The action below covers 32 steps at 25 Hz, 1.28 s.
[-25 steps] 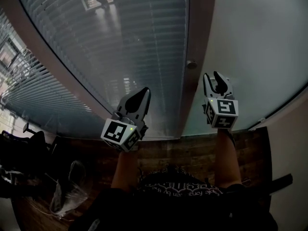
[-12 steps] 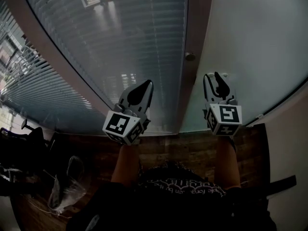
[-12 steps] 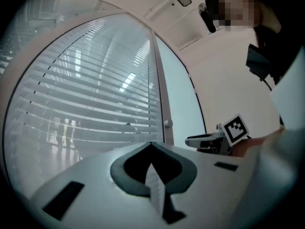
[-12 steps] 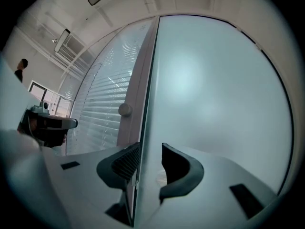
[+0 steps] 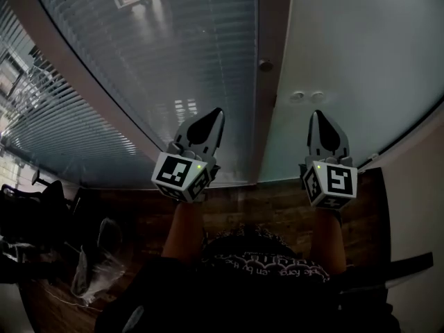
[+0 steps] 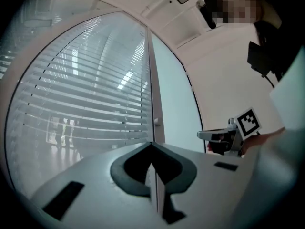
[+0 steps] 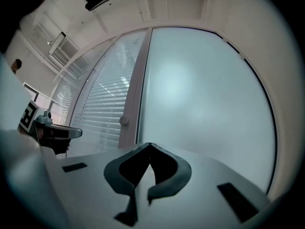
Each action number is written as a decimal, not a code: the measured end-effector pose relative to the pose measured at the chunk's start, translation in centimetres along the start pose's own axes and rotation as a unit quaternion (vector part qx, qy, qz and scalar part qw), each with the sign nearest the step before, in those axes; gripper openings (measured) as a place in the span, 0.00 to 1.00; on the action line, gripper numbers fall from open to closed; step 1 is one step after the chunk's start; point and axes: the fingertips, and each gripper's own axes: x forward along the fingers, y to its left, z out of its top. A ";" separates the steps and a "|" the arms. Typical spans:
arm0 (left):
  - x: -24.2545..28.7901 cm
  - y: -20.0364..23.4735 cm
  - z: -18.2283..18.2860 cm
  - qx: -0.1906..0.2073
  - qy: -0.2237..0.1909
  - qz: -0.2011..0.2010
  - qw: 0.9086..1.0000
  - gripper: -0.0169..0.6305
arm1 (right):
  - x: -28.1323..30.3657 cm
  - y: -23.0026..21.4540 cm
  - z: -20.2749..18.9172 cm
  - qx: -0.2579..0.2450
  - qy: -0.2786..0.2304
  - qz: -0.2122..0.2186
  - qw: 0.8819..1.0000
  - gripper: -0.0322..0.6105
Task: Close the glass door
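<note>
The glass door (image 5: 361, 54) is a frosted pane right of a brown upright frame (image 5: 267, 116) that carries a small round knob (image 5: 265, 65); it also shows in the right gripper view (image 7: 205, 104), with the knob (image 7: 124, 120). My right gripper (image 5: 318, 114) points at the frosted pane just below two small round marks (image 5: 308, 96). Its jaws have just closed, tips together (image 7: 150, 145), with nothing between them. My left gripper (image 5: 216, 112) is shut and empty (image 6: 151, 143), held before the glass with slatted blinds (image 5: 173, 47) left of the frame.
Dark wooden floor (image 5: 277, 214) runs under the glass wall. A crumpled clear plastic bag (image 5: 94, 272) and dark chairs (image 5: 35, 214) are at the lower left. A white wall (image 5: 423, 207) meets the glass at the right.
The right gripper was open near the frame and has shifted right and back from the glass, and its jaws have shut. The left gripper has edged right. The knob sits higher in view.
</note>
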 end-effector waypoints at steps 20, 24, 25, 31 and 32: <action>-0.6 -2.4 0.5 0.005 0.002 -0.005 1.000 0.03 | -2.8 1.9 0.8 -0.031 0.007 0.036 0.999 0.05; -1.0 -2.1 0.4 0.000 -0.002 0.000 1.000 0.03 | -2.7 2.1 0.7 -0.035 0.004 0.041 0.999 0.05; -1.1 -2.0 0.5 0.000 -0.003 0.002 1.000 0.03 | -2.7 2.1 0.7 -0.034 0.005 0.041 0.999 0.05; -1.3 -1.9 0.9 -0.003 -0.005 0.010 1.000 0.03 | -2.7 2.1 0.6 -0.039 0.008 0.044 0.998 0.05; -1.4 -1.9 1.0 -0.002 -0.006 0.011 1.000 0.03 | -2.7 2.1 0.5 -0.041 0.009 0.044 0.998 0.05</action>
